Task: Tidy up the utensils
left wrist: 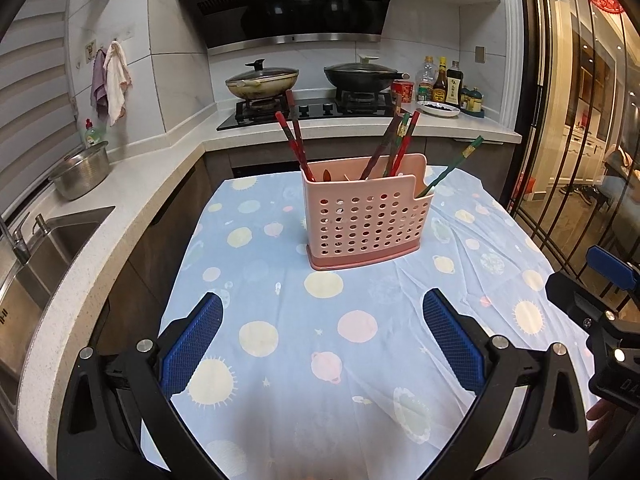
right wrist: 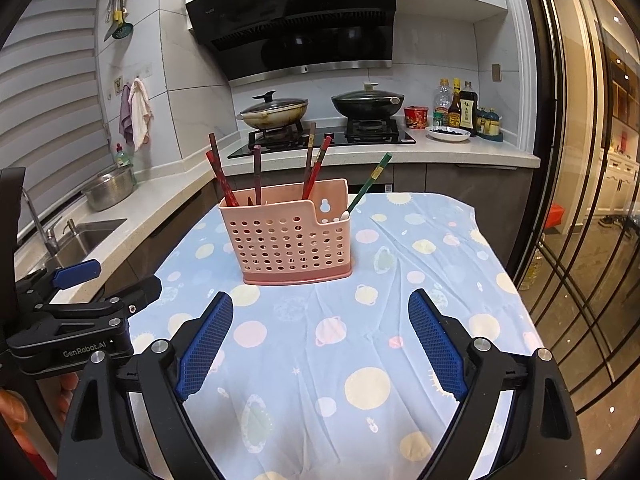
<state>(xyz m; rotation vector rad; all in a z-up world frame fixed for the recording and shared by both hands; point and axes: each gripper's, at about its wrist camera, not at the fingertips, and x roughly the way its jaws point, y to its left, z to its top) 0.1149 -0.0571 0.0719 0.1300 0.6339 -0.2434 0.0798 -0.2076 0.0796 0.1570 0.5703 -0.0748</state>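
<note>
A pink perforated utensil holder (left wrist: 366, 220) (right wrist: 290, 238) stands upright on the table with the blue spotted cloth (left wrist: 288, 312) (right wrist: 320, 360). Several red and brown chopsticks (left wrist: 296, 144) (right wrist: 220, 176) lean in its taller compartments. One green chopstick (left wrist: 452, 166) (right wrist: 370, 182) leans in the lower right compartment. My left gripper (left wrist: 322, 312) hovers over the cloth in front of the holder, open with nothing between its blue pads (left wrist: 192, 348). Open as well, my right gripper (right wrist: 320, 312) is held short of the holder, its pads (right wrist: 438, 344) bare.
A counter with a sink (left wrist: 44, 256) and a steel bowl (left wrist: 82, 172) runs along the left. Behind the table are a stove with two lidded woks (left wrist: 262, 78) (left wrist: 360, 74) and sauce bottles (left wrist: 444, 82). A glass sliding door (left wrist: 568, 120) stands right.
</note>
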